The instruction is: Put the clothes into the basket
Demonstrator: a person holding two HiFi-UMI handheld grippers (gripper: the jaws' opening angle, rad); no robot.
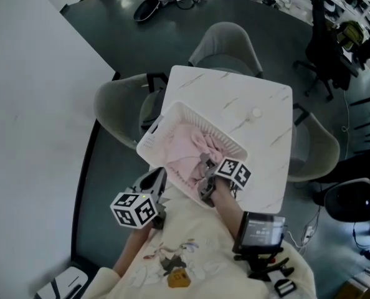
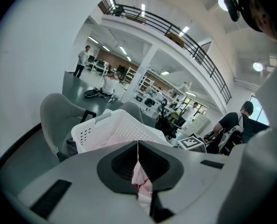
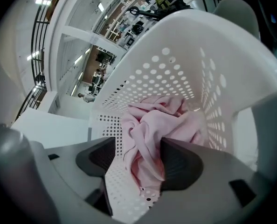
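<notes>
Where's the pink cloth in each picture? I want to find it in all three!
Head view: the pink cloth is in the middle, lying inside the white basket.
Left gripper view: bottom middle, a small bit of it is pinched in the left hand-held gripper.
Right gripper view: middle, gripped by the right hand-held gripper.
Shared landmark: the white basket's holey wall.

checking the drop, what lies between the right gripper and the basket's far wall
A crumpled pink cloth garment fills it, from between the right gripper's jaws to the white perforated plastic basket's wall, seen in the right gripper view.
</notes>
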